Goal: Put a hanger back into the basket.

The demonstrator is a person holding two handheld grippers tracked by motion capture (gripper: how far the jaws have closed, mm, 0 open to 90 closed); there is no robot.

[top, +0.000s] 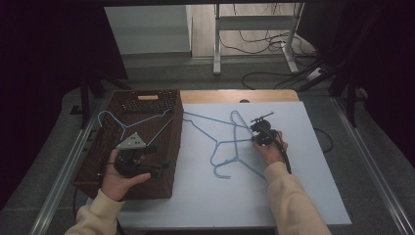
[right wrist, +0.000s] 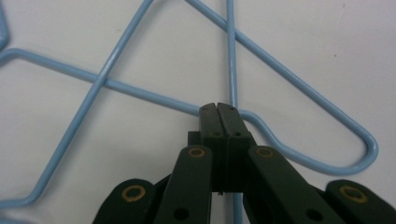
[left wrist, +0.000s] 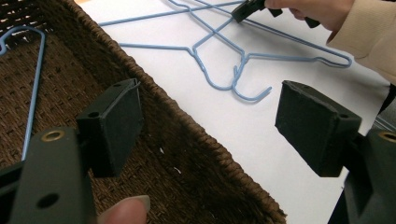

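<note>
hangers [top: 230, 142]: light blue wire
basket [top: 166, 188]: dark brown, woven
table sheet [top: 303, 161]: white
gripper jaws: black
sleeves [top: 293, 200]: cream

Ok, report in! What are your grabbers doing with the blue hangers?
Right gripper shut on hanger wire. Left gripper open above basket. Hangers on table overlap, tangle risk.

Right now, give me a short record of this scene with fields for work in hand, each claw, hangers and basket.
work in hand: moving blue wire hangers from the white table top into the basket
right claw: shut on a hanger wire
left claw: open, nothing between the jaws, held over the basket's rim
hangers on table: overlapping, hooks toward the person
hanger in basket: lying inside
basket: brown, woven, at the table's left edge
</note>
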